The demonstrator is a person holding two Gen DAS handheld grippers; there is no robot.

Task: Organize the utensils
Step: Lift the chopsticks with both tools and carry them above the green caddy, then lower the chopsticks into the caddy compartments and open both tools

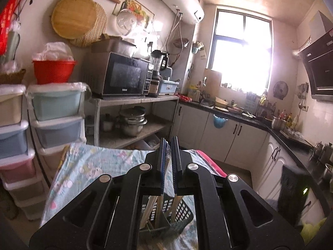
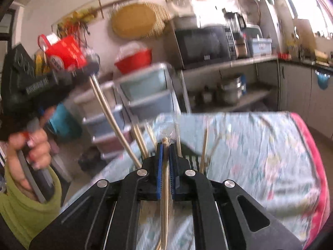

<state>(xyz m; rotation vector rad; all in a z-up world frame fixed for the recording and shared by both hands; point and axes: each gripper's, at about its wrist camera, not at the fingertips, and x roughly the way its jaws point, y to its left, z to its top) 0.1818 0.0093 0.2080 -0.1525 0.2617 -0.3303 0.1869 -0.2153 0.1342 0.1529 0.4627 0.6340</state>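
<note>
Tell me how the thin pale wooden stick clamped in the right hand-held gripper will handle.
The thin pale wooden stick runs straight through the right hand-held gripper, so it is probably stiff. It is slim, so likely light. Its rounded tip suggests a round shaft that might pivot in the pads, or roll if laid on the floral cloth.

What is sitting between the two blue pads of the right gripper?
A pale wooden chopstick, clamped between the right gripper pads; the right wrist view shows it.

Left gripper point(image 1: 169, 145) closed above black basket point(image 1: 181, 214) holding what look like chopsticks point(image 1: 148, 209)
</note>
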